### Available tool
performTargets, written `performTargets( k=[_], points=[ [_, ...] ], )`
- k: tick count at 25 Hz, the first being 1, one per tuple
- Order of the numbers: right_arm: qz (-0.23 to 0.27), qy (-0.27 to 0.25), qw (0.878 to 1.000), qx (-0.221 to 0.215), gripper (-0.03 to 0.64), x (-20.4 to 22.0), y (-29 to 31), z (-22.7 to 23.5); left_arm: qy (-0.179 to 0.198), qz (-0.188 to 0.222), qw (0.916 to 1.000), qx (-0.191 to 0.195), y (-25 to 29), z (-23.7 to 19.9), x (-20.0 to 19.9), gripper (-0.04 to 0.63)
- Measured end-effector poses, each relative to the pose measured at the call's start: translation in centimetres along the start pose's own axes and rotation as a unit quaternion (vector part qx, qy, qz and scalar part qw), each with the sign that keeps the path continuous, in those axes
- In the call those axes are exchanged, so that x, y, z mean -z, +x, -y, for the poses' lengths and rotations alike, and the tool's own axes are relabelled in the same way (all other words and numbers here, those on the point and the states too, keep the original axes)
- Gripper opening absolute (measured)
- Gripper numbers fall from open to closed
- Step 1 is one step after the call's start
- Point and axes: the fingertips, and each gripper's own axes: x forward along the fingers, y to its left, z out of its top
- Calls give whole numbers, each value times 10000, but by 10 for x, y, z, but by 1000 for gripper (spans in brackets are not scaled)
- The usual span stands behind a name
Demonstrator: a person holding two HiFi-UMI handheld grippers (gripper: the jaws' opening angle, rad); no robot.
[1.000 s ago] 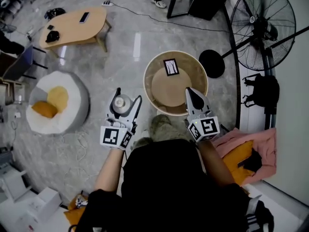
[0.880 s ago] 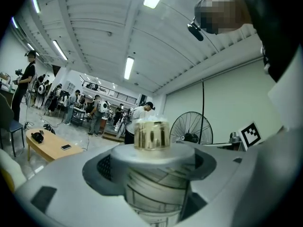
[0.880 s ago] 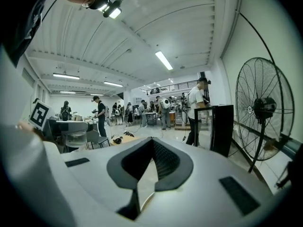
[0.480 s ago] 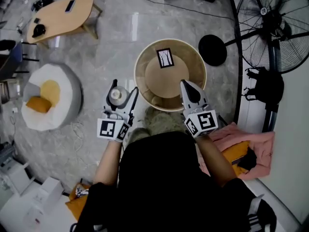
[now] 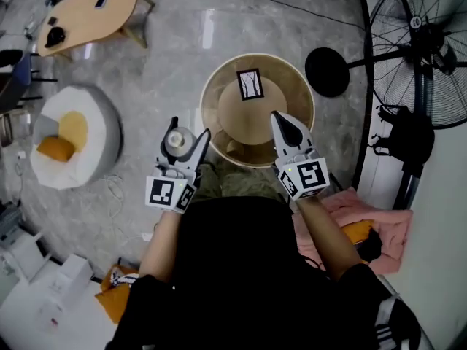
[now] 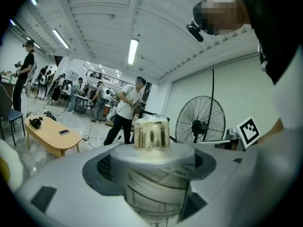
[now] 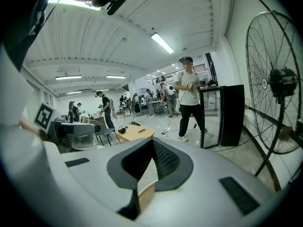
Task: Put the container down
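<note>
A round, tan, tub-like container [image 5: 206, 100] hangs above the grey floor in front of me, with a black-framed card [image 5: 249, 84] lying inside it. My right gripper [image 5: 283, 127] is shut on the container's near rim. In the right gripper view a thin tan edge [image 7: 143, 186] is pinched between the jaws. My left gripper [image 5: 180, 143] is to the container's left, shut on a small clear jar [image 5: 177, 140]. In the left gripper view the jar [image 6: 152, 178] stands between the jaws, topped by a gold-coloured cap [image 6: 151, 134].
A large floor fan [image 5: 423, 49] and its round black base [image 5: 327, 71] stand at the right. A black bag [image 5: 398, 133] and pink cloth [image 5: 365, 221] lie near my right side. A white beanbag [image 5: 102, 133] and a low wooden table [image 5: 87, 13] are at the left. Several people stand further off.
The container and both grippers have drifted slightly up and left in the head view as the camera moved. Both holds are unchanged.
</note>
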Motion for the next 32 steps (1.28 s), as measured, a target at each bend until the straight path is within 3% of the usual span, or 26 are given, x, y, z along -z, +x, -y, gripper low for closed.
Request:
performTargets(
  k=[5, 10, 23, 28, 32],
  points=[
    [-130, -67, 9999, 52, 21, 20, 27, 12, 115, -257, 9996, 98, 20, -17, 33, 351],
    [-200, -228, 9994, 176, 21, 70, 59, 28, 174, -463, 9979, 420, 63, -39, 86, 351],
    [-685, 79, 9946, 775, 21, 253, 147, 84, 434, -1293, 9821, 1302, 171, -94, 291, 351],
    [-784, 255, 9932, 822, 21, 298, 161, 97, -32, -1333, 9810, 1411, 196, -101, 331, 351],
    [-823, 314, 9923, 867, 21, 325, 171, 107, 128, -1419, 9789, 1467, 216, -102, 356, 351]
  ],
)
